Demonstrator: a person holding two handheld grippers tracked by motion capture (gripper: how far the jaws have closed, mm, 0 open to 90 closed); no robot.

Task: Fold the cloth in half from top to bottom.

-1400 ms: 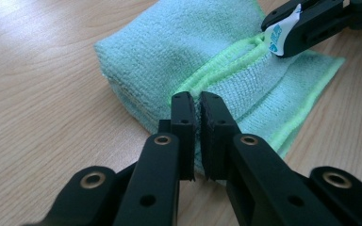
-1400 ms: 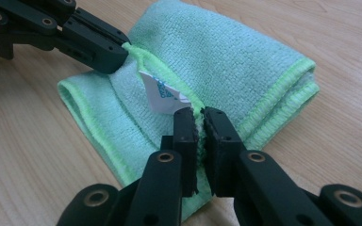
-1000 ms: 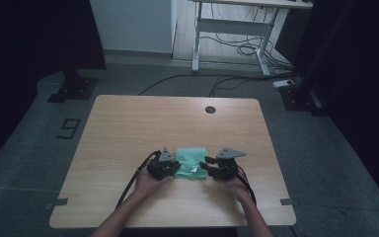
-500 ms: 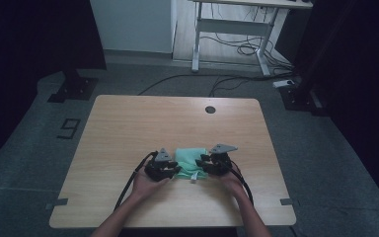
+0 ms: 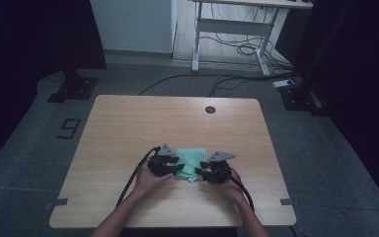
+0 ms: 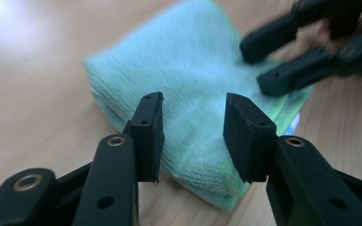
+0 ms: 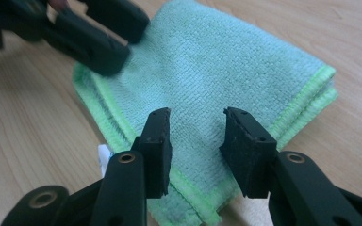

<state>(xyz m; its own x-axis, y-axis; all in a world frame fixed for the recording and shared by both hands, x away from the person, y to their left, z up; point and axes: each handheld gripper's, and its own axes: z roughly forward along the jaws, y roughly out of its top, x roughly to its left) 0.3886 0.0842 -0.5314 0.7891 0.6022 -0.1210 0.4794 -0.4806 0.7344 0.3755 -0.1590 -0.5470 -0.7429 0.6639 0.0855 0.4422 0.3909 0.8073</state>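
Left tongs [image 6: 193, 136] and right tongs [image 7: 195, 150] flanked a folded mint-green microfibre cloth [image 5: 191, 162].
Both stood apart, unclamped, left just opening, near the wooden worktop's [image 5: 128, 128] front edge.

Digit "9" [image 5: 69, 129] on the floor

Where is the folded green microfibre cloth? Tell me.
In the high view, the folded green microfibre cloth lies on the wooden table, near its front edge, between the left gripper and right gripper.

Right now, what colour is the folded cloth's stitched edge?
Bright lime green, clearest in the right gripper view on the cloth.
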